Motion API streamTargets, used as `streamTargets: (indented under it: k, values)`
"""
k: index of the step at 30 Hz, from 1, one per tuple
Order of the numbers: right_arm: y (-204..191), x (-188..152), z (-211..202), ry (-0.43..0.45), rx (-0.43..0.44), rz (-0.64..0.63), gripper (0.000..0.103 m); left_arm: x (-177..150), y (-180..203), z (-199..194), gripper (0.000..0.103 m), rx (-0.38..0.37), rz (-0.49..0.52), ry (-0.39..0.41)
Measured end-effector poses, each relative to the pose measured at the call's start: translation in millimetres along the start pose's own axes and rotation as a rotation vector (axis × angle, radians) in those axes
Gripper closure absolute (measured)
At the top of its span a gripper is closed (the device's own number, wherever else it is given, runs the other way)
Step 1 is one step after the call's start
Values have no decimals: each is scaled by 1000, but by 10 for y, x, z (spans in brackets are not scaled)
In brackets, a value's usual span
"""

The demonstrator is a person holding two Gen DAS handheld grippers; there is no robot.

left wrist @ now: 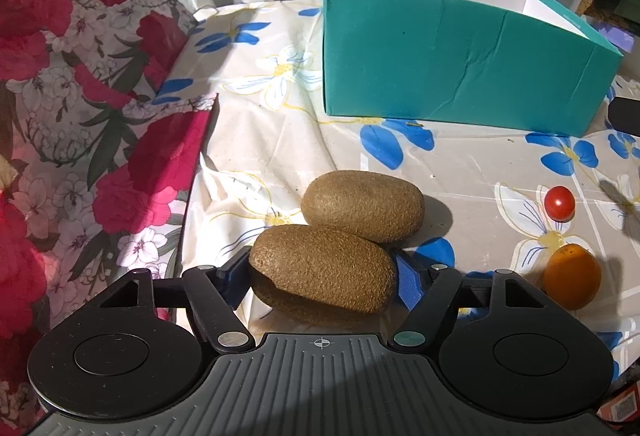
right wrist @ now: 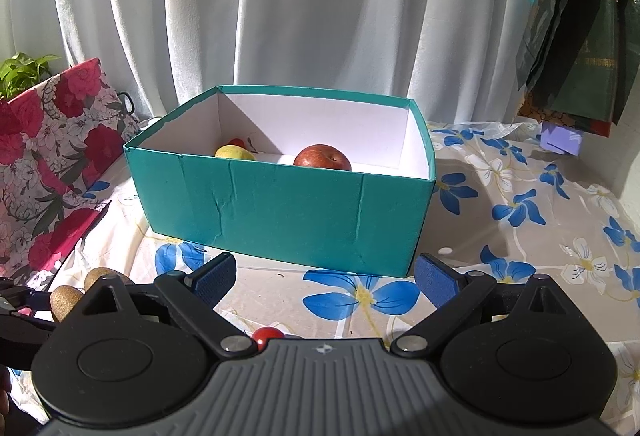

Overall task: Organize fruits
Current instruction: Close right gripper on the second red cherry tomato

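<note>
Two fuzzy brown kiwis: the near kiwi (left wrist: 324, 272) sits between the left gripper's (left wrist: 322, 276) unclenched blue pads, the far kiwi (left wrist: 362, 205) touches it; right gripper (right wrist: 326, 278) released, empty.

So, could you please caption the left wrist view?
Left claw brackets the nearer kiwi before the teal box.

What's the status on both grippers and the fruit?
Left gripper around near kiwi, grip unconfirmed. Right gripper open, empty, facing teal box. Apple boxed. Second kiwi touches the first.
</note>
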State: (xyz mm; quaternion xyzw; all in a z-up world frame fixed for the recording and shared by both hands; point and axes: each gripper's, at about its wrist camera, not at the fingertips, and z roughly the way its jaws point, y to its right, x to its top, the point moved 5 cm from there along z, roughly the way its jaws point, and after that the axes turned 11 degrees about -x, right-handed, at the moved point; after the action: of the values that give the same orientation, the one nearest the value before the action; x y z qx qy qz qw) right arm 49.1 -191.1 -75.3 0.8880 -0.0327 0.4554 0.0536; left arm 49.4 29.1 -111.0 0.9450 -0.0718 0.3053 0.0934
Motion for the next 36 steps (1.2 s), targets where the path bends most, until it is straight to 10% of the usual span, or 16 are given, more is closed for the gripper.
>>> streamTargets:
  k: [21,36]
  values:
    - [-304,-313,255,-125,60,-103,18,138,41,-330,27,-28,-28,46]
    - [-412,-485,498,-224,97,-143,60,159,20,-346,27,-18,-45,40]
